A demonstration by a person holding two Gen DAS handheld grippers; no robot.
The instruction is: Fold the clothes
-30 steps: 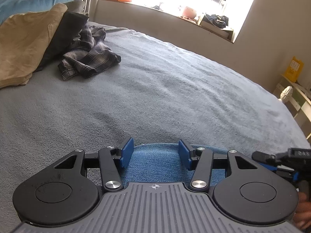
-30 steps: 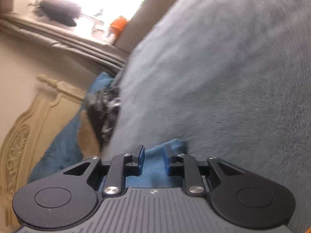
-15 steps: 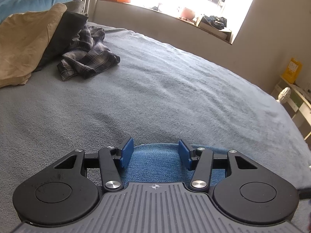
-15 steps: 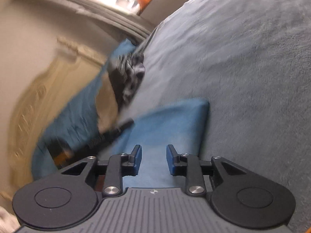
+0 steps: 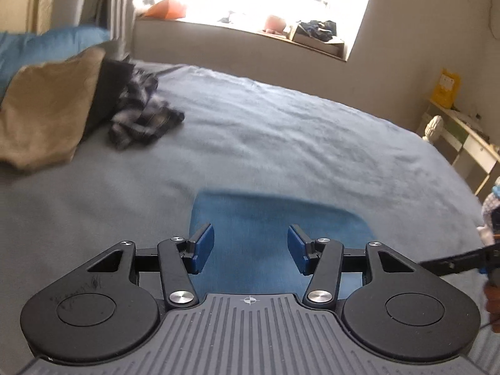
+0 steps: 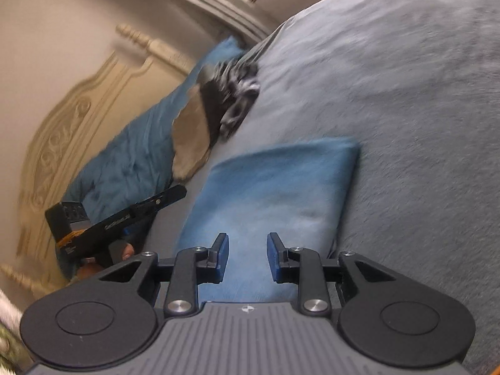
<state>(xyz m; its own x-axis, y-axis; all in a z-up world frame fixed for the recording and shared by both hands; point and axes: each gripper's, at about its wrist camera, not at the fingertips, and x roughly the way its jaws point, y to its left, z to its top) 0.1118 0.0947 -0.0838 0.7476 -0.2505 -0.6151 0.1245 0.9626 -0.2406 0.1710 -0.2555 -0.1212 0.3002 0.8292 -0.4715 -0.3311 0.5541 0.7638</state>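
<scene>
Both tongs spread, pinching nothing — left gripper [image 5: 248, 248], right gripper [image 6: 247, 257] above the folded jeans [image 6: 275, 193]: thick, limp, heavyish — take the edge.

Two hand-held grippers show: the left gripper [image 5: 251, 248], each of its two blue pads apart, and the right gripper [image 6: 247, 257], also with two pads. One folded blue denim garment [image 5: 272, 218] lies just ahead of both grippers on one grey bedspread [image 5: 297, 143]. Farther ahead and to the left of the left gripper sit three more cloth pieces, counted as one tan garment [image 5: 47, 112], one dark garment [image 5: 107, 90] and one crumpled plaid garment [image 5: 143, 112], beside one blue pillow [image 5: 47, 42].
</scene>
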